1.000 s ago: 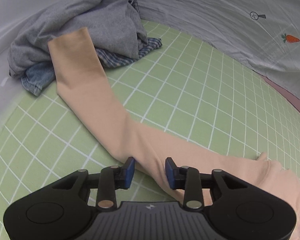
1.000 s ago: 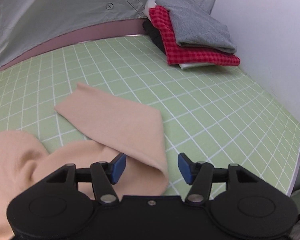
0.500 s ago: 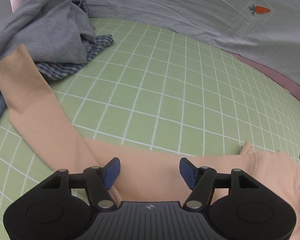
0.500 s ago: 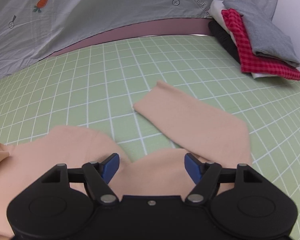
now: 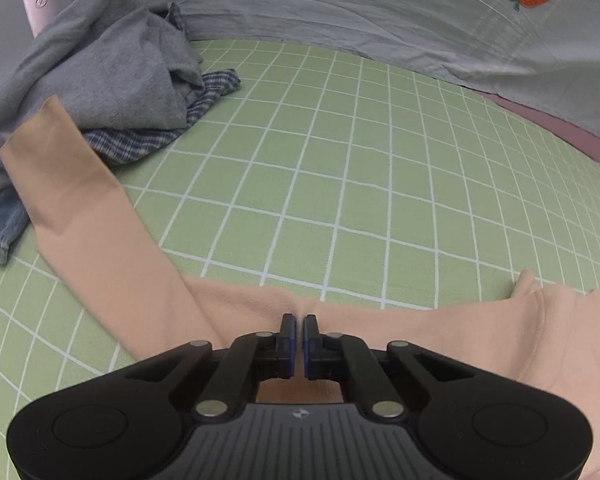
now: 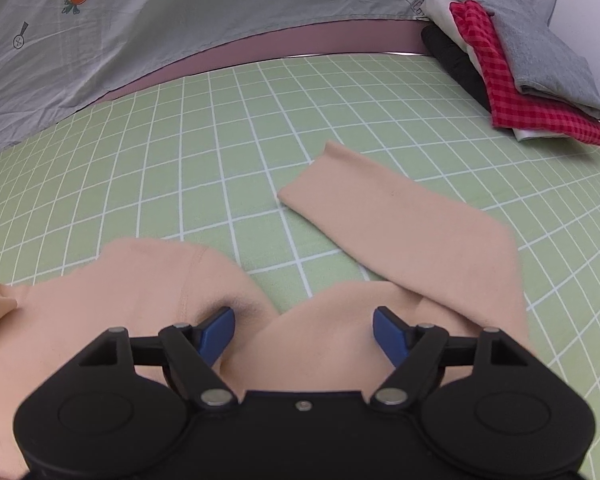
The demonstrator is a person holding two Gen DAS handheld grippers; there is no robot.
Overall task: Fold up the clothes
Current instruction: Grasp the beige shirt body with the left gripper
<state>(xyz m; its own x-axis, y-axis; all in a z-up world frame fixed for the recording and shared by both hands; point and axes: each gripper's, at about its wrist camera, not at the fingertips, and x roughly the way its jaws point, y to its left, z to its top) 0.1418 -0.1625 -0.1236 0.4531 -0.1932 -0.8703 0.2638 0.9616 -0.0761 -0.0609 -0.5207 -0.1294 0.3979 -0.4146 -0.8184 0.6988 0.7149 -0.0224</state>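
A peach long-sleeved top (image 5: pixel 236 312) lies flat on the green grid mat (image 5: pixel 340 184). My left gripper (image 5: pixel 299 325) is shut on a pinch of its fabric near the shoulder; one sleeve (image 5: pixel 72 196) runs away to the far left. In the right wrist view my right gripper (image 6: pixel 304 326) is open, its blue pads (image 6: pixel 218 326) resting low over the top's other shoulder (image 6: pixel 324 320). The other sleeve (image 6: pixel 400 220) lies bent back across the mat.
A heap of unfolded clothes (image 5: pixel 100 68), grey, plaid and denim, sits at the mat's far left. A folded stack (image 6: pixel 516 64) of grey, red check, white and black sits at the far right. A grey carrot-print sheet (image 6: pixel 180 16) runs along the back.
My left gripper has closed on the top's fabric; half a second ago it was open. My right gripper has stayed open and shifted slightly over the shoulder.
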